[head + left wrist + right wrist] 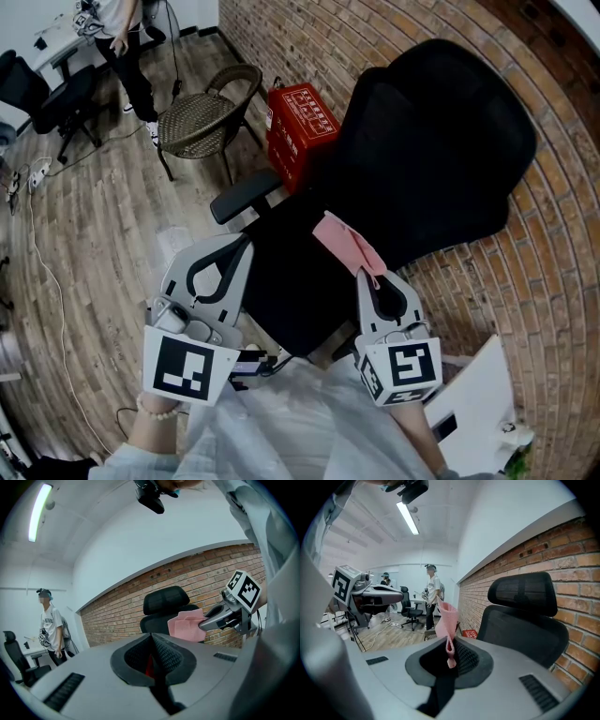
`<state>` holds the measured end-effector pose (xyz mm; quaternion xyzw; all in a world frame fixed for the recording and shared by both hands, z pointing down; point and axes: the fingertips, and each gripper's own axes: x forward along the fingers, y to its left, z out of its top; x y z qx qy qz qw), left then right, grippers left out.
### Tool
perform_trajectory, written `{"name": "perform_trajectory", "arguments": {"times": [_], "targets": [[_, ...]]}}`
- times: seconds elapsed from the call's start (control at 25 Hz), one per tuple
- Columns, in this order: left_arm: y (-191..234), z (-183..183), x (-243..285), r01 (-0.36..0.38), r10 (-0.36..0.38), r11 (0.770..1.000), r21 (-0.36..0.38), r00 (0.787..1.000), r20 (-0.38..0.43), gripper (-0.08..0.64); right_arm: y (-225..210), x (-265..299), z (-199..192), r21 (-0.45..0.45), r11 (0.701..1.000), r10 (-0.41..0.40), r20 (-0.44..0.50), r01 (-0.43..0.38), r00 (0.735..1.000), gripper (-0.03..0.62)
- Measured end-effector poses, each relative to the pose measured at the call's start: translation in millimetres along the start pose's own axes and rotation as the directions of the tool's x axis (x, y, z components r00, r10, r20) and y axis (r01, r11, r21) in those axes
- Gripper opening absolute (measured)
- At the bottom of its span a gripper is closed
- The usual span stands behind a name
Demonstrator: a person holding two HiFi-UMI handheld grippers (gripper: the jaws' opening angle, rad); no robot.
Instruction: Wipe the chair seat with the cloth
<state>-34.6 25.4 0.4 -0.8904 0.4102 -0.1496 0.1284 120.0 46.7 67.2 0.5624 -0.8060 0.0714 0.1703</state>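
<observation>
Gripping the pink cloth (345,242) in our right gripper (362,275) over the chair seat (291,286) | our left gripper (246,240) clenched, empty.

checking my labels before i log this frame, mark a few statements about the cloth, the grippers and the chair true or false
1. The right gripper is shut on the pink cloth. True.
2. The left gripper clamps the chair's armrest. False: it is shut on nothing and is not on the armrest.
3. The pink cloth lies spread flat on the seat. False: it sticks out, bunched, from the right gripper.
4. A red box stands by the brick wall. True.
</observation>
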Motion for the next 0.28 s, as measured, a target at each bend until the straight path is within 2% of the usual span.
{"name": "perform_trajectory", "arguments": {"times": [0.28], "targets": [[1.0,-0.3,-3.2,-0.001,0.001,1.0,0.001,1.0,0.005,0.018,5.4,-0.4,-0.6,-0.01,1.0,0.005,-0.005,-0.005,1.0,0.052]]}}
